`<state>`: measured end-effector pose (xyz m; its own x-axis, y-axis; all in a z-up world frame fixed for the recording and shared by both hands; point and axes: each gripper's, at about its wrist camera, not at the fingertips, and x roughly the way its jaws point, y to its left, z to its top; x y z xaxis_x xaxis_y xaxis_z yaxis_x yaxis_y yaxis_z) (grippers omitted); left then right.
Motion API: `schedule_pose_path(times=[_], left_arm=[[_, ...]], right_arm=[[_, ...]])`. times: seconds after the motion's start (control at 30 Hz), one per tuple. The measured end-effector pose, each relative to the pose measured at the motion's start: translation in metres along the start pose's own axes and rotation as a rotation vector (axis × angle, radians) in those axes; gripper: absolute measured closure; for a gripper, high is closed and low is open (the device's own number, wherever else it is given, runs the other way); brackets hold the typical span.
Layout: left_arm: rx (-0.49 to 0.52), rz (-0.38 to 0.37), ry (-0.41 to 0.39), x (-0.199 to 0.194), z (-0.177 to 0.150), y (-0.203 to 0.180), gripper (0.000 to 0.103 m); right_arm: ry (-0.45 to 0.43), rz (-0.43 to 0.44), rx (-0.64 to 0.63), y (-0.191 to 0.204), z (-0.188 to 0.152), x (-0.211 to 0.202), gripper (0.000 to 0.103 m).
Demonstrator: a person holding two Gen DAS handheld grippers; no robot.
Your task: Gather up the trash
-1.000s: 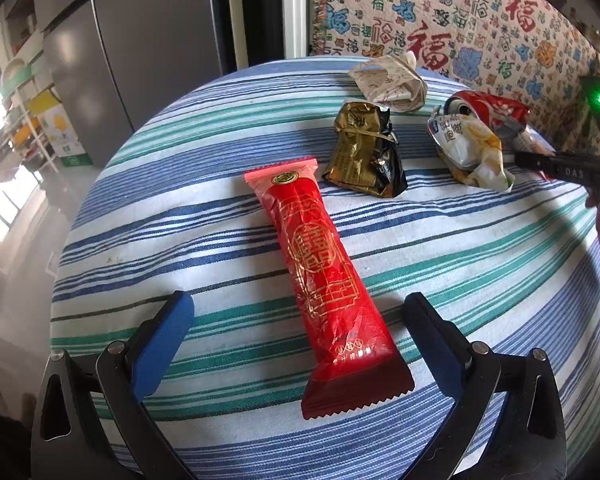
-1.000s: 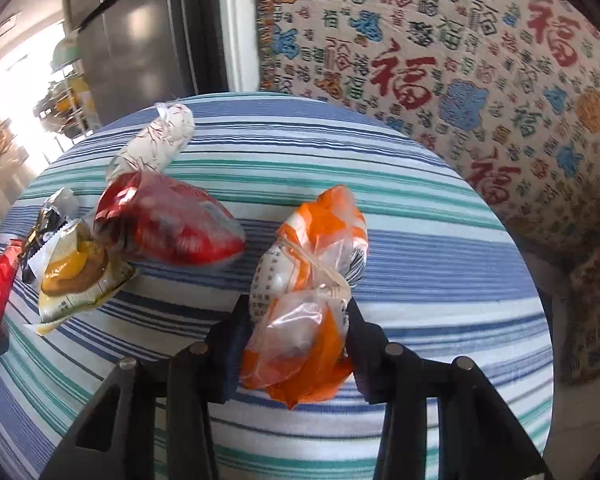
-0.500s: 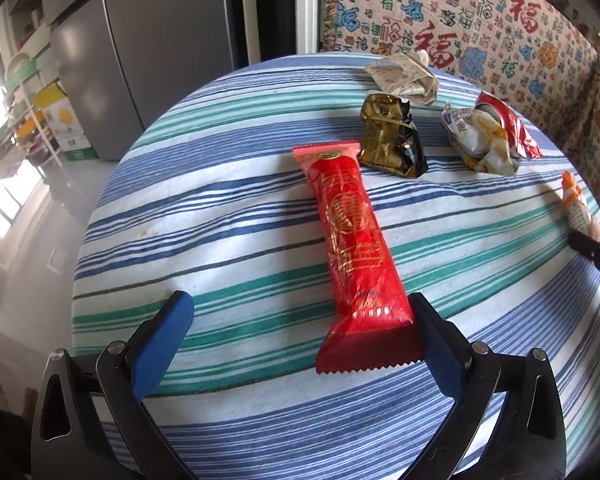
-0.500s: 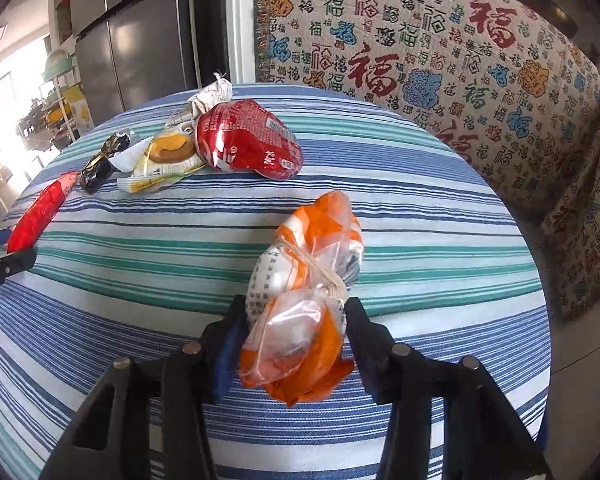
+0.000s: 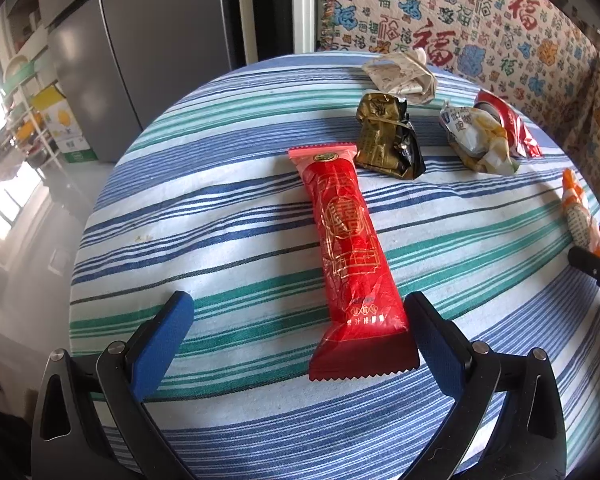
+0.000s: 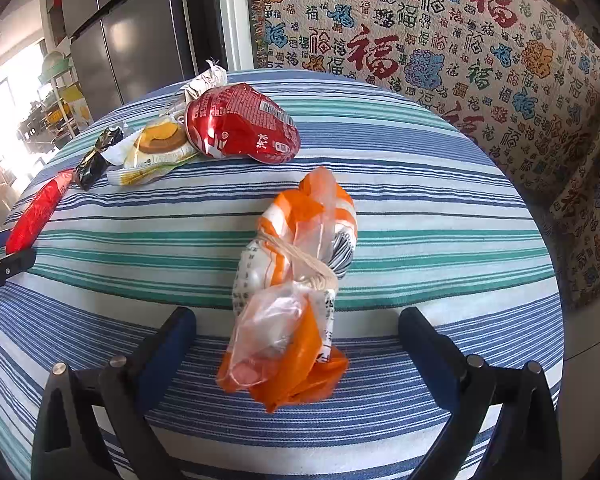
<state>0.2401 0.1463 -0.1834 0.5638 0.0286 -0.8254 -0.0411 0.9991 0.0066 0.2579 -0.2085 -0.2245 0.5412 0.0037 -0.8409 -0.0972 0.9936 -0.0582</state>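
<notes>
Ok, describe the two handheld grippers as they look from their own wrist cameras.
Both match. The left gripper and right gripper each have two black triangular-framed fingers with cut-outs, silver pivot bolts, and blue textured pads on the inner faces. No cables or sleeves are visible.

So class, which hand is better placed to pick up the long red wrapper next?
Left. Its tongs stand open with the long red wrapper between them, while the right tongs are opening around the orange wrapper.

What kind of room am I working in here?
Most likely a home kitchen or dining area. A round table under a striped cloth holds snack wrappers, a tall steel fridge stands behind it, and a sofa under a patterned throw sits alongside.
</notes>
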Motion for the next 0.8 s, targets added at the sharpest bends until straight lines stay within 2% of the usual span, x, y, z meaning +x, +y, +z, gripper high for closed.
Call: schedule_pose_path(times=[0.3, 0.4, 0.5, 0.6, 0.67, 0.8], left_arm=[[-0.017, 0.005, 0.015, 0.0, 0.002, -0.001, 0.001], [-0.001, -0.028, -0.002, -0.007, 0.003, -0.004, 0.001], [0.0, -0.074, -0.041, -0.016, 0.009, -0.006, 0.001], [-0.009, -0.112, -0.045, -0.014, 0.016, -0.008, 0.003], [-0.008, -0.115, -0.046, -0.011, 0.022, -0.011, 0.012], [0.017, -0.107, -0.038, -0.004, 0.025, -0.026, 0.022]], right_arm=[[0.004, 0.007, -0.007, 0.001, 0.0, 0.002, 0.0], [0.051, 0.02, -0.022, -0.001, 0.0, 0.0, 0.0], [0.087, 0.04, 0.044, -0.017, 0.001, -0.003, 0.0], [0.066, 0.108, 0.136, -0.032, 0.006, -0.01, 0.0], [0.025, 0.142, 0.141, -0.03, 0.012, -0.015, 0.0], [0.016, 0.114, 0.056, -0.009, 0.024, -0.007, 0.001]])
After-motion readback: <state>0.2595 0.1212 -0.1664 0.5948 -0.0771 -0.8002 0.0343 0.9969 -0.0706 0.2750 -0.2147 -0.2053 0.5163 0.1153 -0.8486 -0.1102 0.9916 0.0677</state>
